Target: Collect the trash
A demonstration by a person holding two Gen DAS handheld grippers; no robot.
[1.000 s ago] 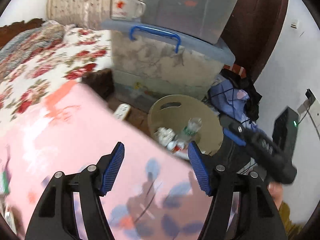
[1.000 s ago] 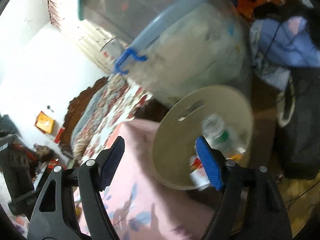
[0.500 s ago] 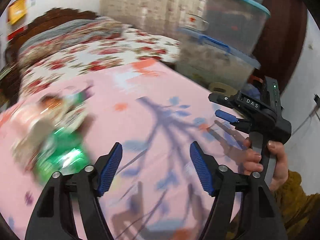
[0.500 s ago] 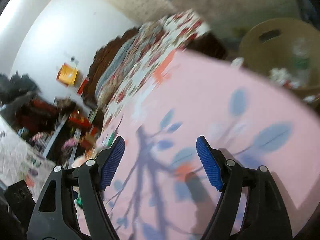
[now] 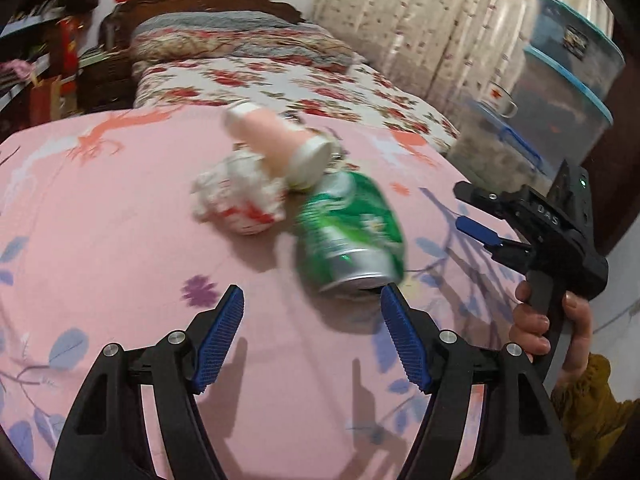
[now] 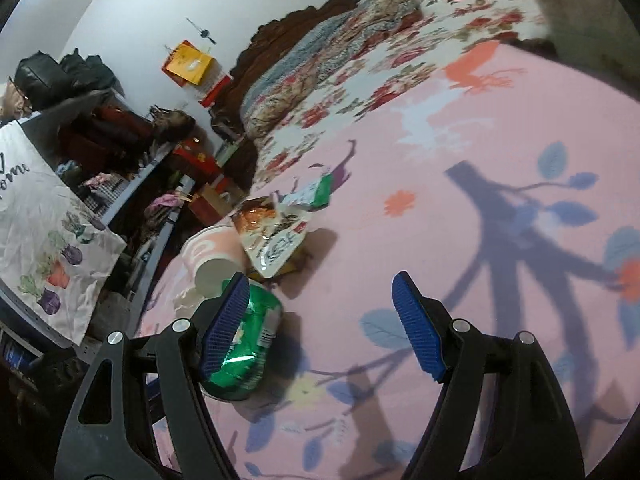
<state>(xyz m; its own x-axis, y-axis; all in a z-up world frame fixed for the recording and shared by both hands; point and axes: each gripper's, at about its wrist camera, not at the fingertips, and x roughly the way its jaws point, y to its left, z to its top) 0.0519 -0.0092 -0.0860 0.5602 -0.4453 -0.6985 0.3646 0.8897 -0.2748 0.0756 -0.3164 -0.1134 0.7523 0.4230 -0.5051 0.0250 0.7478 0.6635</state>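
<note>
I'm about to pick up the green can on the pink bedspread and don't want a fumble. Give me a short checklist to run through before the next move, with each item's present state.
1. Left gripper jaws open and empty: ok.
2. Right gripper jaws open and empty: ok.
3. Green can within sight of both cameras: ok; it lies on its side on the pink bedspread.
4. Can centred between left gripper's pads: not ok; it sits toward the right pad.
5. Can free of neighbours: cannot tell; the pink cup and crumpled paper lie close behind it.
6. Sharp view for aiming: not ok; the can looks blurred.
</note>
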